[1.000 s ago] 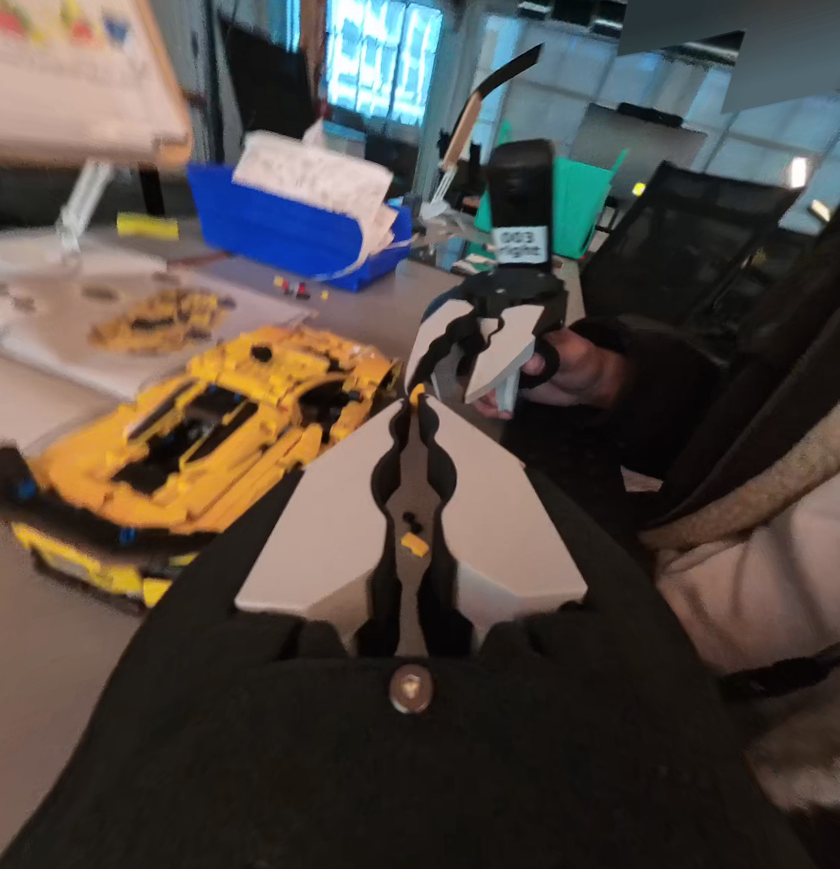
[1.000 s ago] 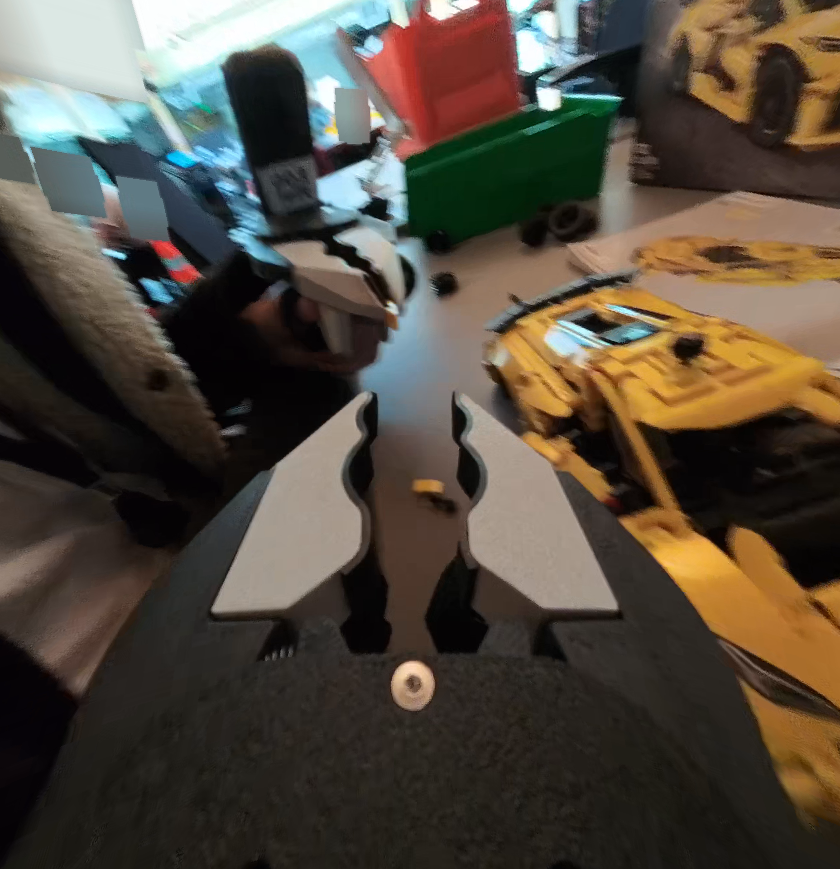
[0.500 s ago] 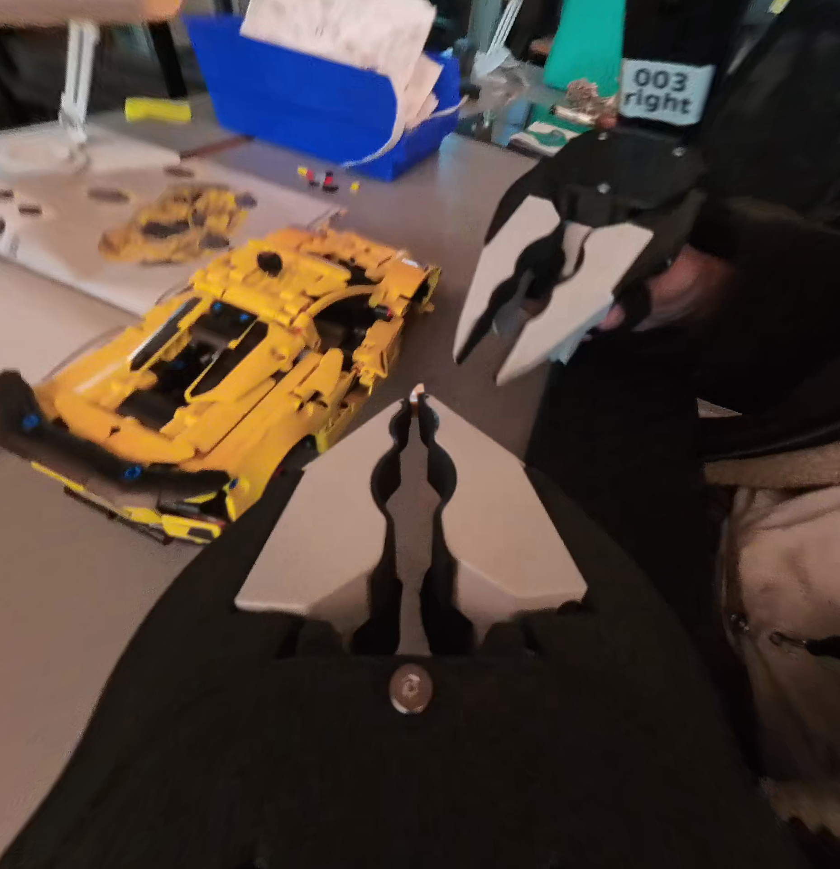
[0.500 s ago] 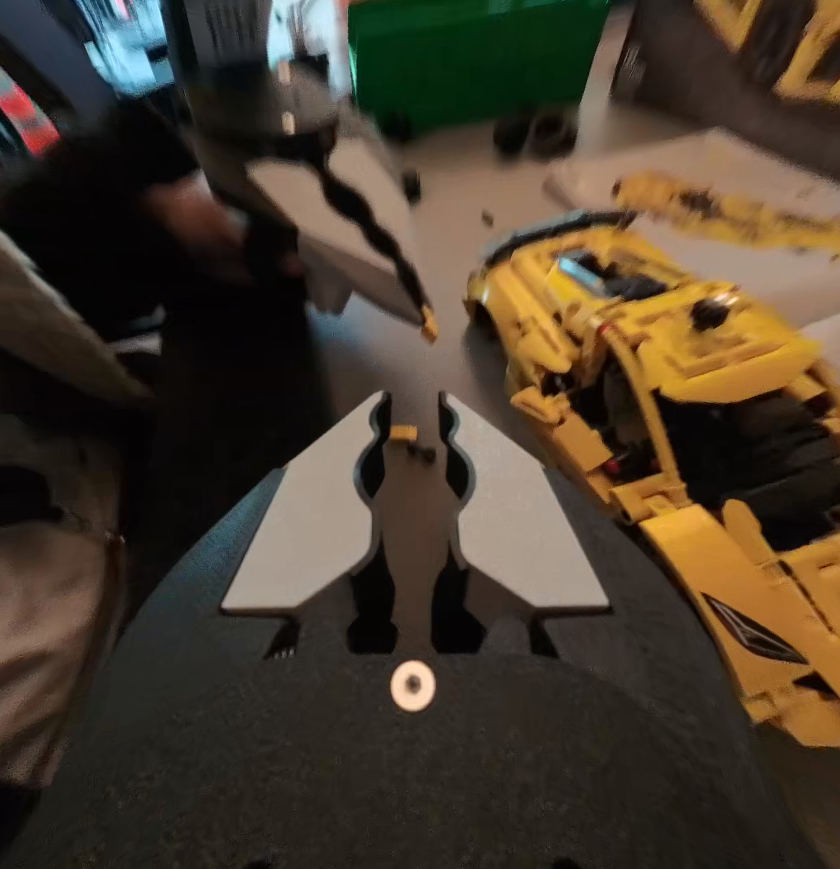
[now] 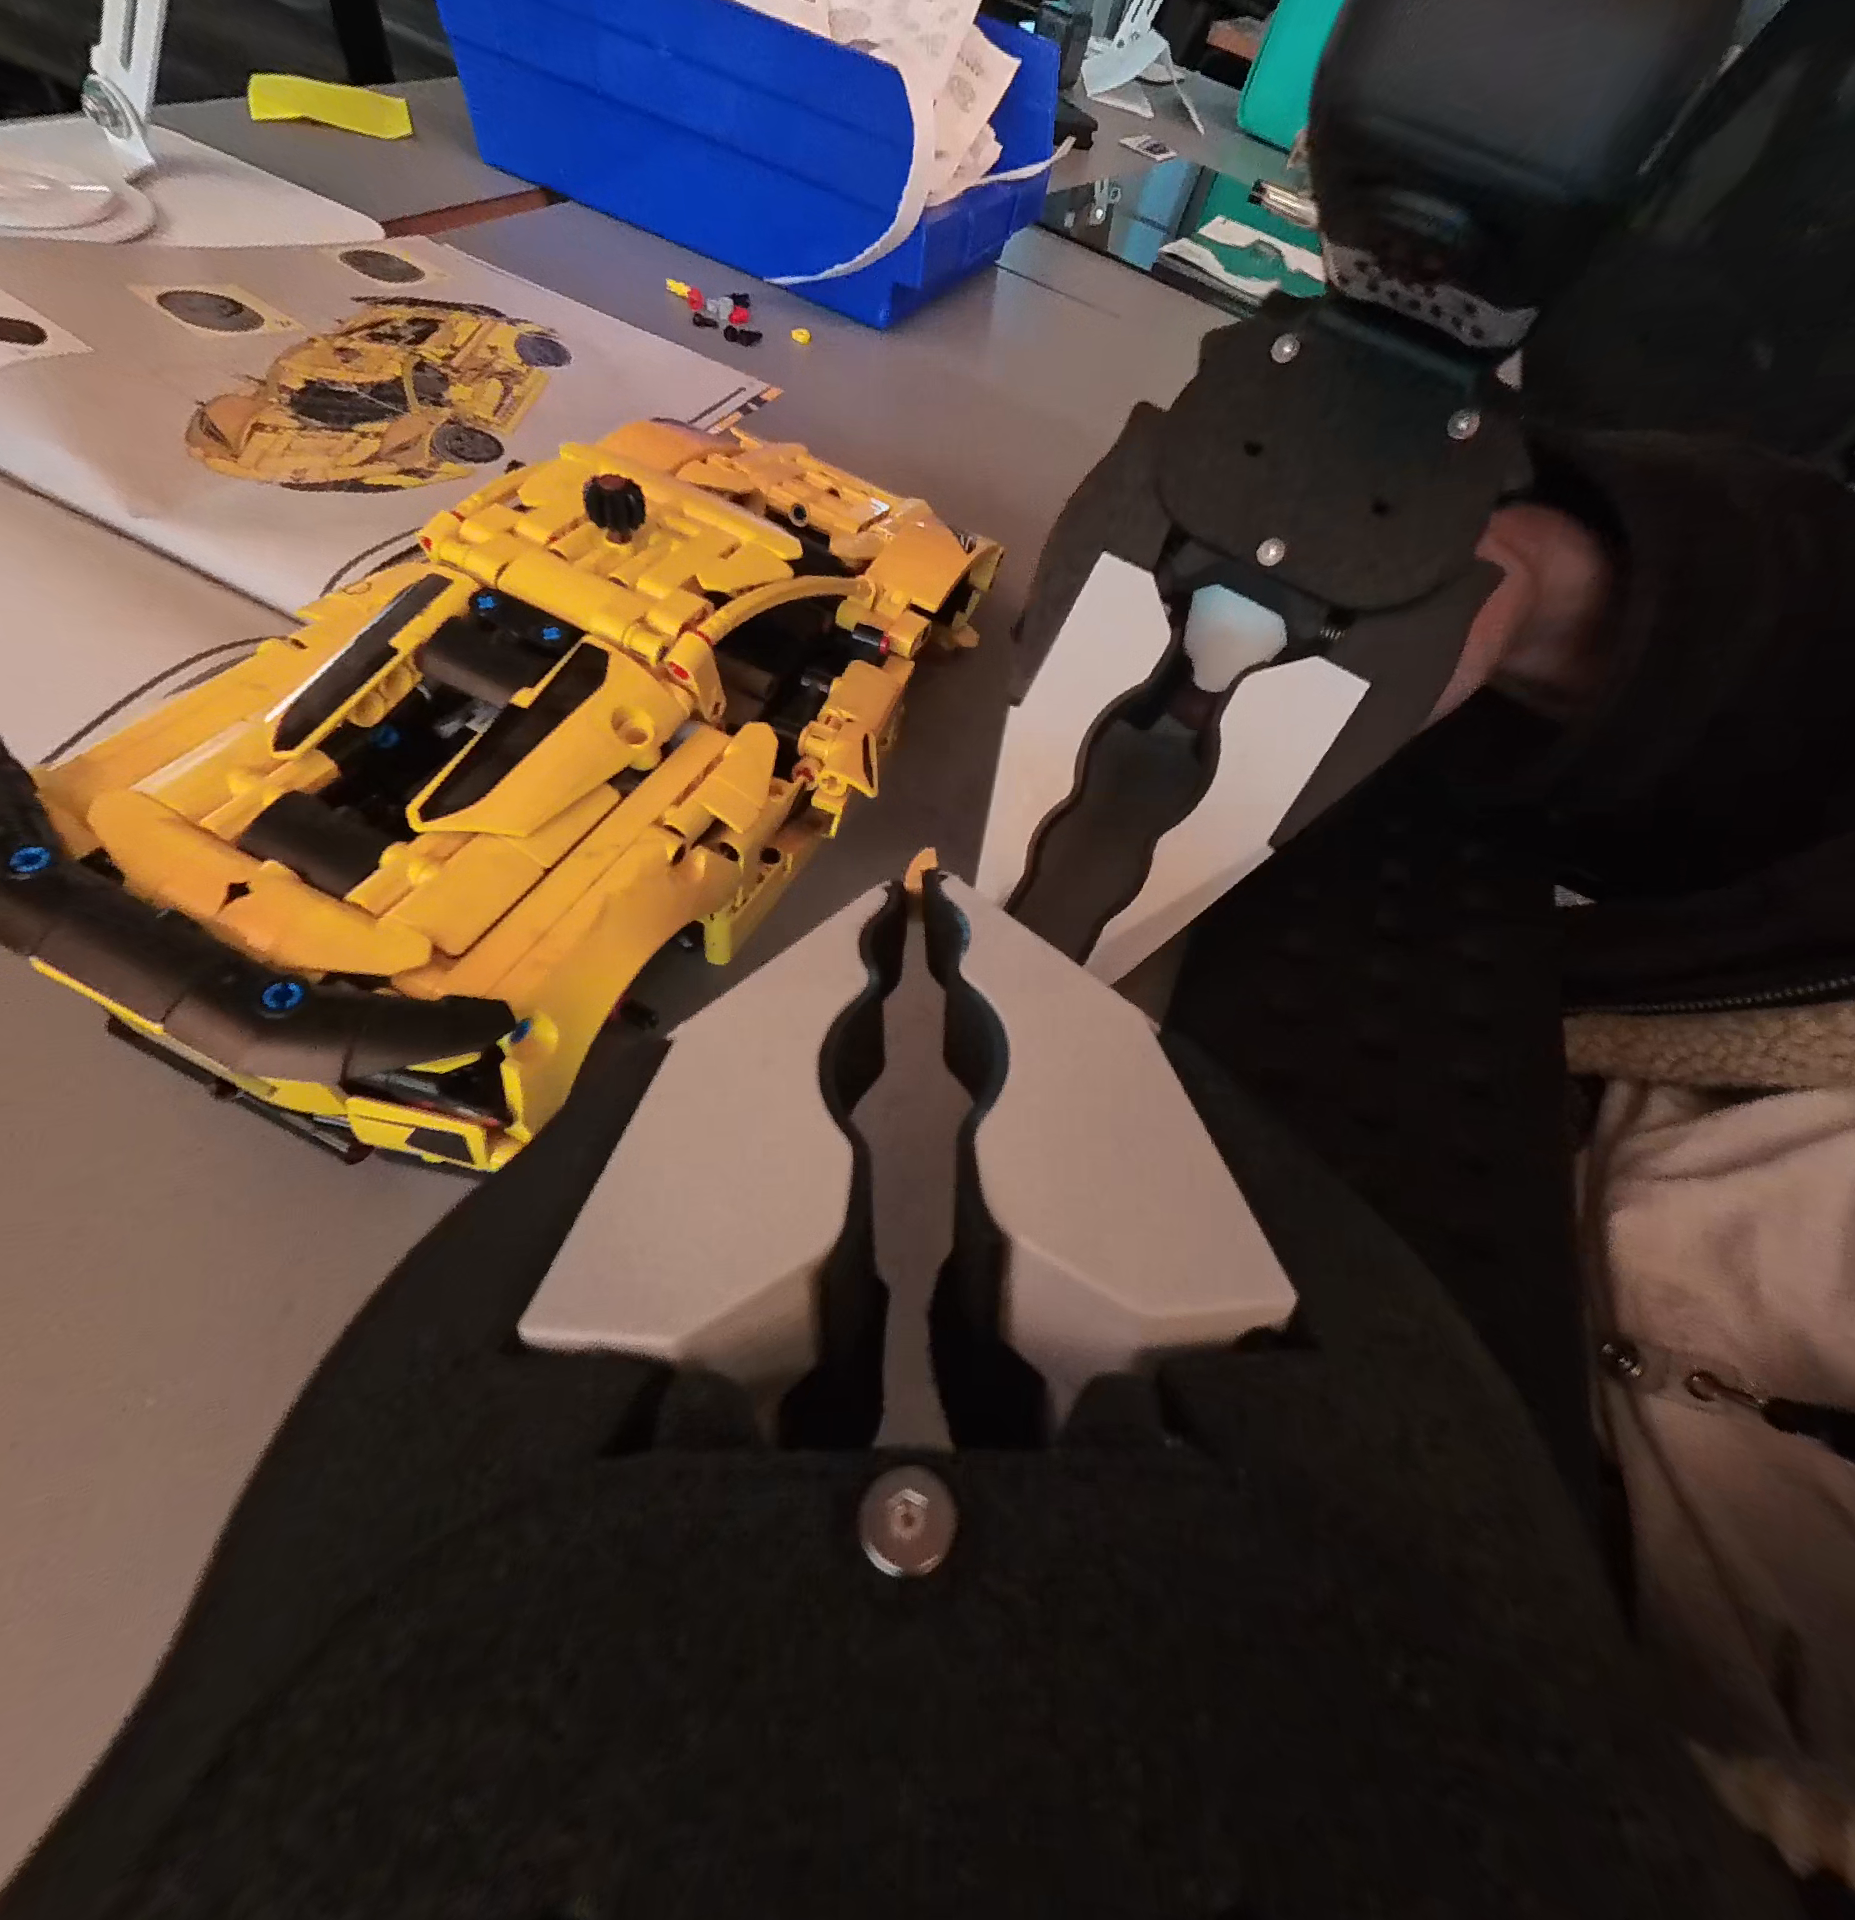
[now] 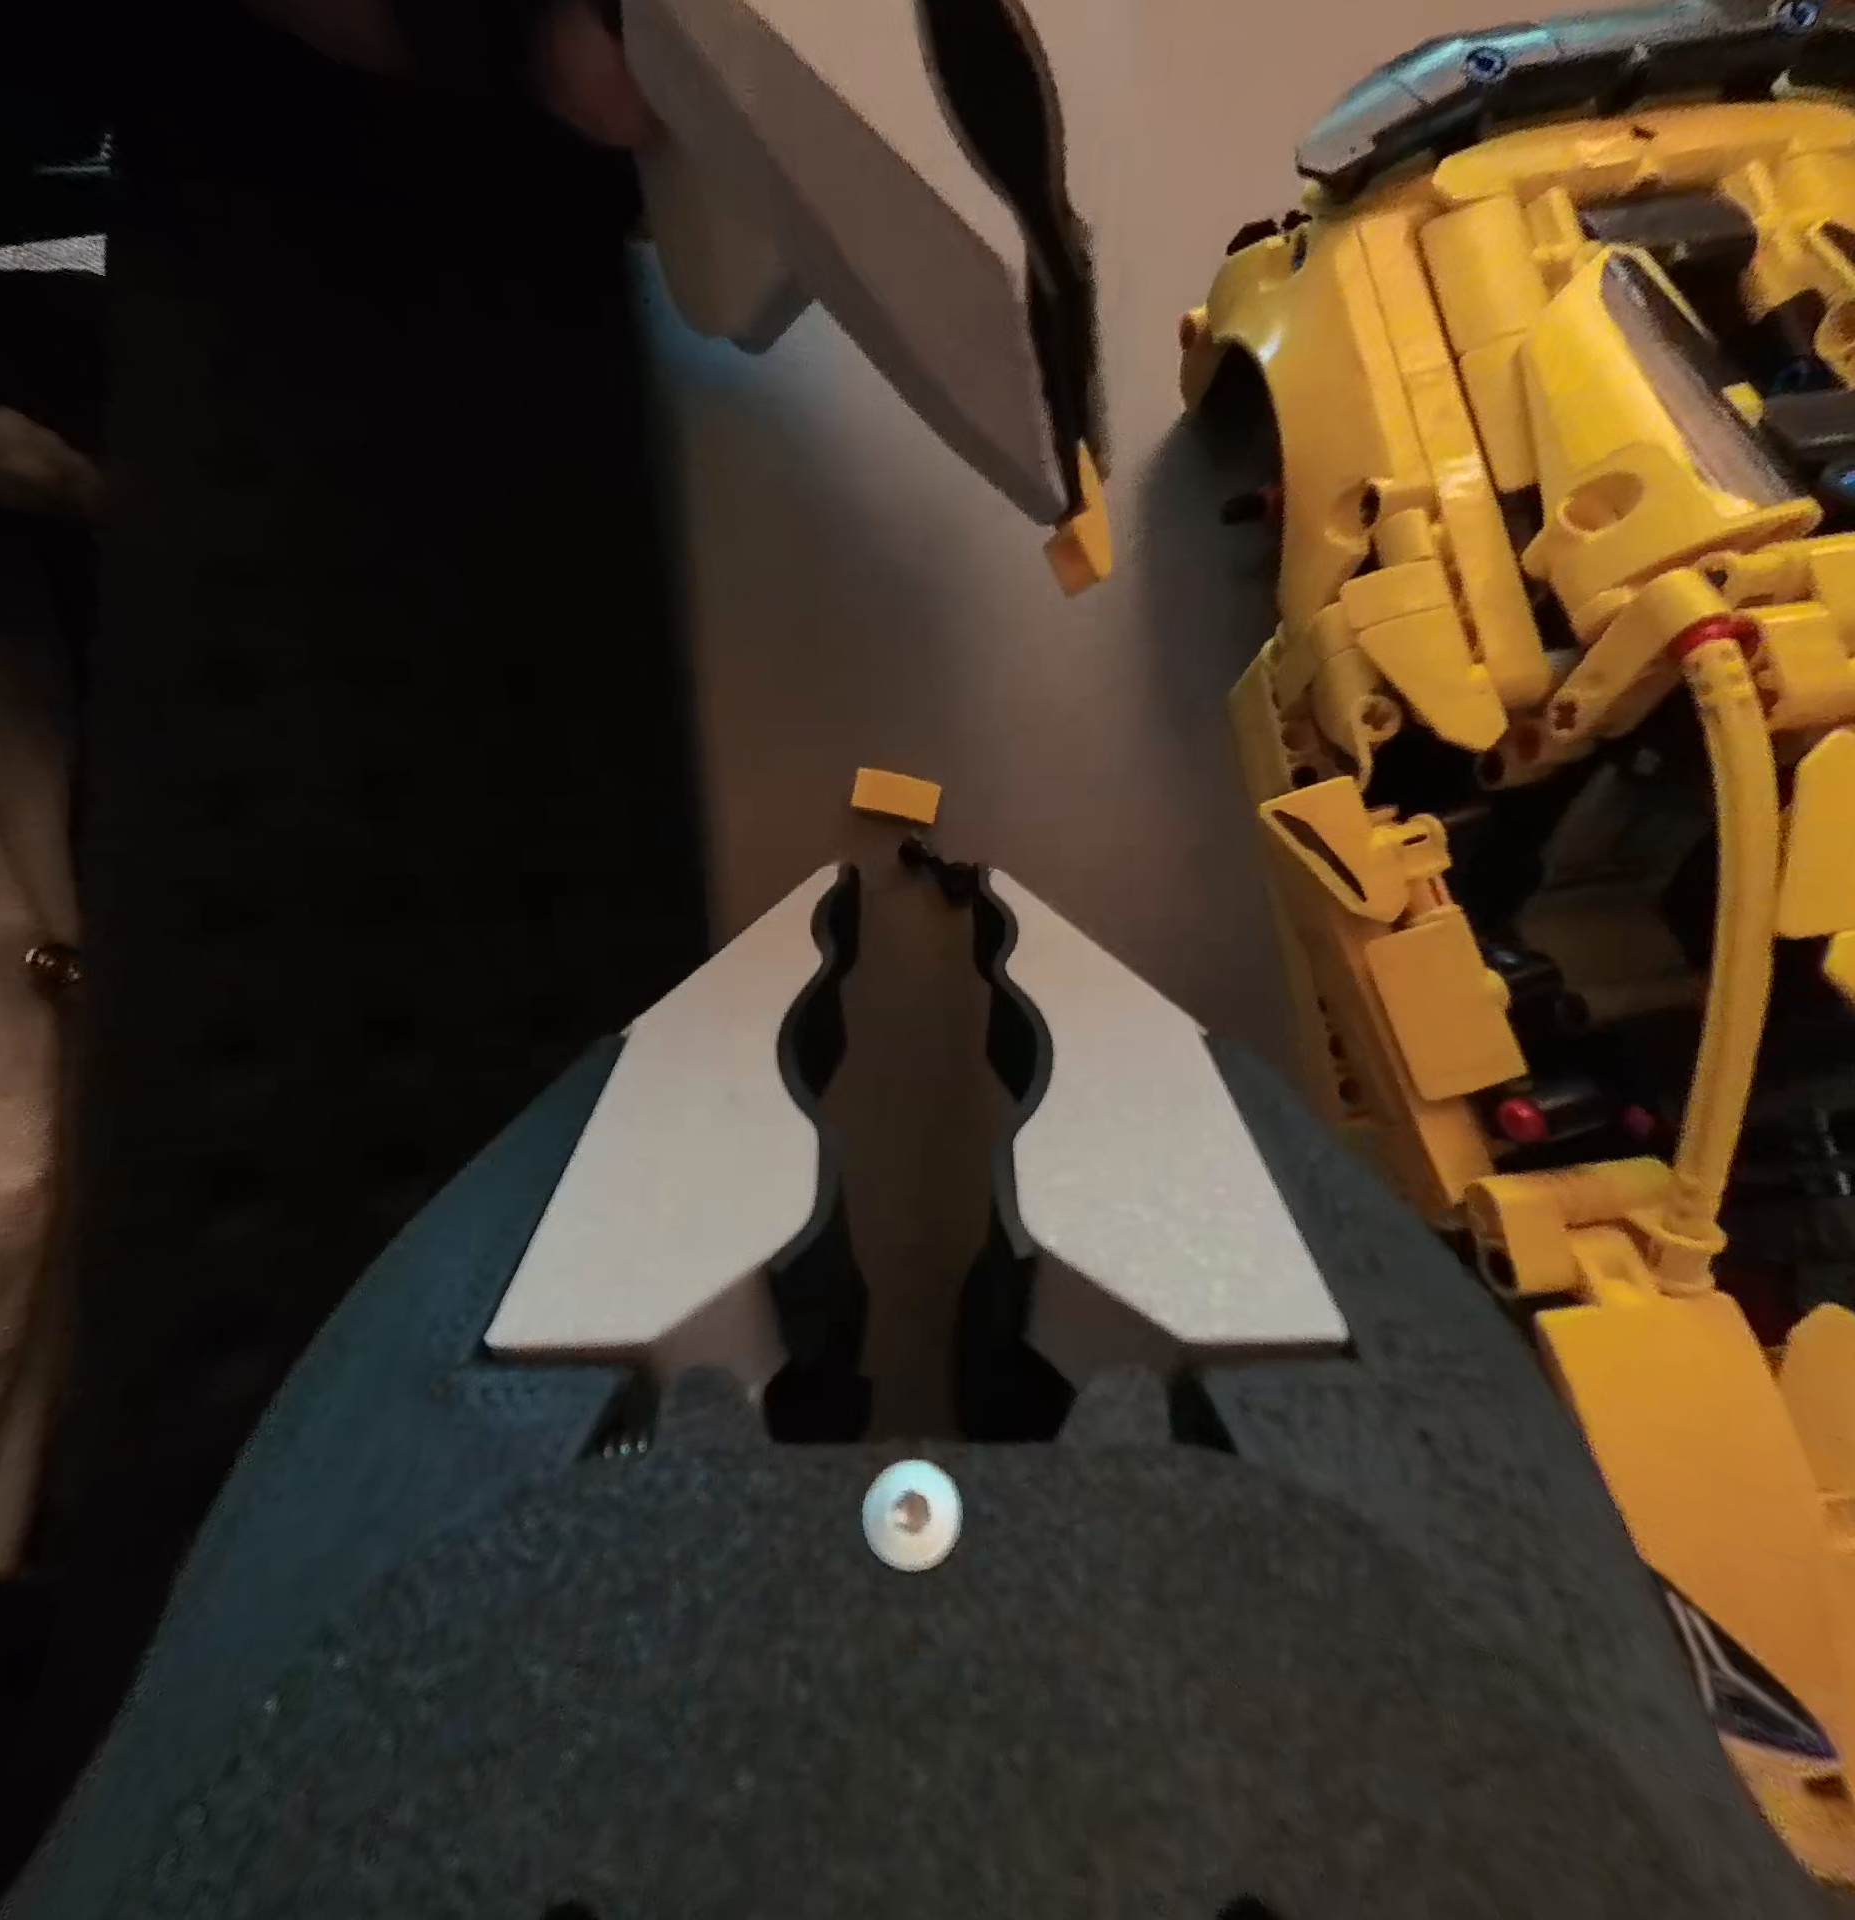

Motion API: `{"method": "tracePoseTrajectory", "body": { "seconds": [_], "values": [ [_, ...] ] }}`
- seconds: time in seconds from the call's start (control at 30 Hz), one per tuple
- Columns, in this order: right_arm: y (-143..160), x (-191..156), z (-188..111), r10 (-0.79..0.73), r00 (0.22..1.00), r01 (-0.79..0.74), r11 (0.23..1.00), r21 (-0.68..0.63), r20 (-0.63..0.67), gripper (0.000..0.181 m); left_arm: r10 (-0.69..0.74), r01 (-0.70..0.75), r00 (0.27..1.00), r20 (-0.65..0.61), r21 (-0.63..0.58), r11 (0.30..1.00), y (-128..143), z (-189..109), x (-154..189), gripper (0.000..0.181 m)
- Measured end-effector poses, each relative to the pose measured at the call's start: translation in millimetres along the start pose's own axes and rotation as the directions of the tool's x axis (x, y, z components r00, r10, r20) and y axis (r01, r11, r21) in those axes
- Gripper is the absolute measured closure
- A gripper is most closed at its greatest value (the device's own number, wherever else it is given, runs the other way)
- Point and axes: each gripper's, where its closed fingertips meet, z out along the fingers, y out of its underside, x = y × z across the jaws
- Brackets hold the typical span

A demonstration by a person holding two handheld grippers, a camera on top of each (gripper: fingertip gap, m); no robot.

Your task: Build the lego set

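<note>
The left gripper [image 5: 921,883] pinches a small yellow brick [image 6: 1081,540] at its closed tips, while the right gripper [image 6: 915,868], jaws parted and empty, points down at a loose yellow piece [image 6: 895,796] and tiny black pins [image 6: 938,860] on the grey table [image 6: 902,644]. The yellow Lego sports car [image 5: 466,769] sits just beside both tools. Only the left wrist view shows the instruction booklet [image 5: 279,395] and blue bin [image 5: 736,135] beyond the car.
</note>
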Motion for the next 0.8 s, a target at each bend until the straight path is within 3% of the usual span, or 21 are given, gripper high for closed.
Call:
{"method": "tracePoseTrajectory", "body": {
  "seconds": [0.5,0.67,0.8],
  "values": [
    [-3,-1,8,0.036,0.999,-0.036,0.999,0.004,-0.016,0.156,-0.005,0.005,1.0,0.001,-0.01,1.0,2,1,-1,0.179],
    [-5,10,12,0.02,0.995,-0.021,1.0,-0.011,-0.103,0.173,-0.046,0.047,0.999,0.026,-0.041,0.998,7,3,-8,0.179],
    [-9,15,7,0.03,0.991,-0.029,1.0,0.005,-0.129,0.173,-0.094,0.095,0.995,0.03,-0.047,0.994,8,4,-13,0.179]
  ]
}}
